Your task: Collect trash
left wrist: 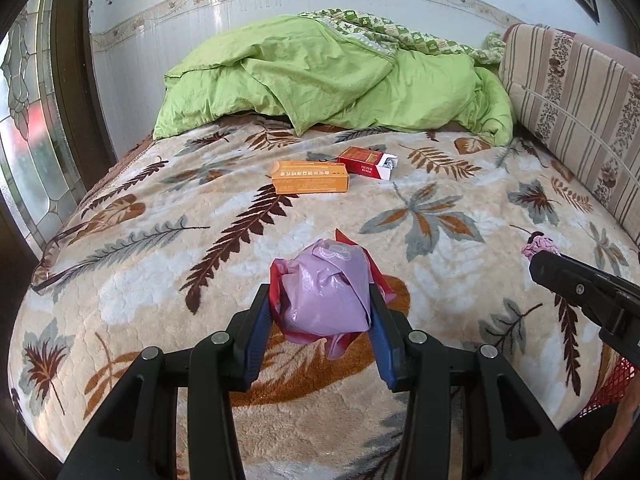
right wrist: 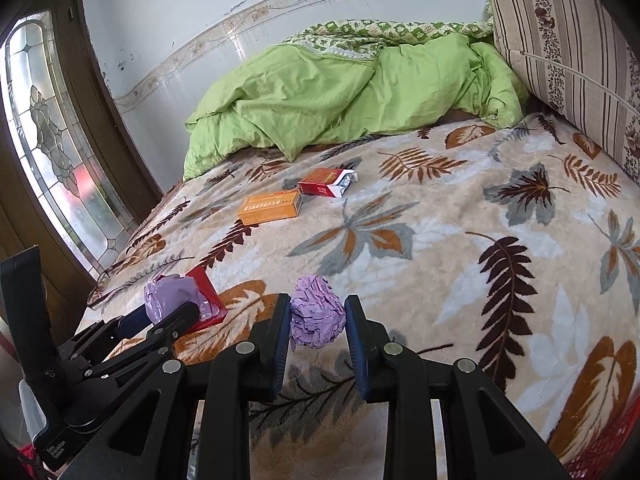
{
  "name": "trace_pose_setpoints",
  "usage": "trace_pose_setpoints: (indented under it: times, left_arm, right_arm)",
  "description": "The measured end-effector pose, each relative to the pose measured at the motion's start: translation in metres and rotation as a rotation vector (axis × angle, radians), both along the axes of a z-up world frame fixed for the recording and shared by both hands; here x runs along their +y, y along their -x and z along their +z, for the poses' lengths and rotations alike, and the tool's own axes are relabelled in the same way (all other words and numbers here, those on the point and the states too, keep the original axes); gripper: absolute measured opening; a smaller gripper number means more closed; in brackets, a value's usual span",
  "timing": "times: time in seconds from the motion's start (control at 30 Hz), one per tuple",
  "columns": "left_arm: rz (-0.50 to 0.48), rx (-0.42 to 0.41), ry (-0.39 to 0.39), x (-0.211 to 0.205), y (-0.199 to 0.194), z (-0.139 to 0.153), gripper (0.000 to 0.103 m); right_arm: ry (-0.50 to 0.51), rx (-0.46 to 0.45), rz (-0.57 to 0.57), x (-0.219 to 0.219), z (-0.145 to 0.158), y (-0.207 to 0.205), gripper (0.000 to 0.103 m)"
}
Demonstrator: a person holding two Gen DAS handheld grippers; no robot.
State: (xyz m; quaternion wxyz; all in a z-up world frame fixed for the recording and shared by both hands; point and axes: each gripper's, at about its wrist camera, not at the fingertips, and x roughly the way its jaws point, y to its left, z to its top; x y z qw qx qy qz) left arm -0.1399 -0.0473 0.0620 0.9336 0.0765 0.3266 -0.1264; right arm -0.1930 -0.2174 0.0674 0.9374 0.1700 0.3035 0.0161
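My left gripper (left wrist: 320, 300) is shut on a crumpled bundle of lilac and red plastic wrapper (left wrist: 326, 294), held just above the leaf-patterned blanket (left wrist: 160, 248). The same bundle (right wrist: 178, 296) and left gripper (right wrist: 168, 312) show at the lower left of the right wrist view. My right gripper (right wrist: 317, 312) is shut on a crumpled lilac paper ball (right wrist: 316, 312); that ball (left wrist: 540, 246) peeks past the right gripper's tip at the right edge of the left view. Farther up the bed lie an orange carton (left wrist: 310, 177) (right wrist: 270, 207) and a red cigarette pack (left wrist: 366, 163) (right wrist: 326, 182).
A bunched green quilt (left wrist: 332, 76) covers the far end of the bed. A striped cushion (left wrist: 576, 100) lines the right side. A stained-glass door (right wrist: 52, 152) stands at the left. Red mesh (left wrist: 608, 384) shows at the lower right edge.
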Motion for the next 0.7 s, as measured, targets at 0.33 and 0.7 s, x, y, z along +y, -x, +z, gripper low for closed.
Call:
trace_pose_setpoints:
  times: [0.33, 0.7]
  left_arm:
    - [-0.001, 0.002, 0.000, -0.0007, -0.0014, -0.0010, 0.044]
    - [-0.003, 0.002, -0.002, -0.0011, -0.0017, -0.0014, 0.044]
  right_arm:
    - [0.006, 0.005, 0.007, 0.0017, -0.0010, -0.0012, 0.028]
    - [0.005, 0.006, 0.007, 0.0013, -0.0014, -0.0018, 0.028]
